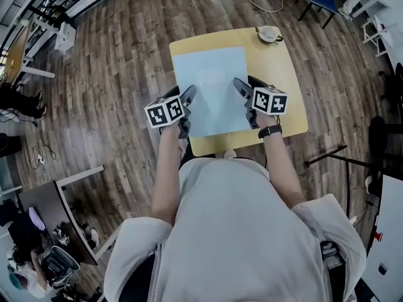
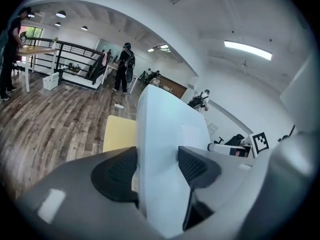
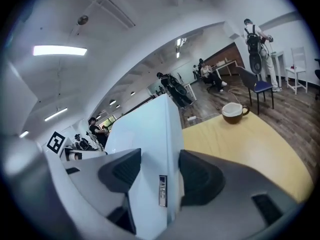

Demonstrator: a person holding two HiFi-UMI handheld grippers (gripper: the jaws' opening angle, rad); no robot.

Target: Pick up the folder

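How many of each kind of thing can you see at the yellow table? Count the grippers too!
folder: 1
cup: 1
grippers: 2, the left gripper and the right gripper, both clamped on the folder
Total: 4

Left gripper (image 1: 186, 111), right gripper (image 1: 245, 104) — side by side, forearms extended, jaws clamped.

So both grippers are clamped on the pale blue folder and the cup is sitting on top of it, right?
Not quite. The cup isn't on the folder; the head view shows it standing on the yellow table at its far corner, apart from the folder. The left gripper and right gripper are indeed both clamped on the folder.
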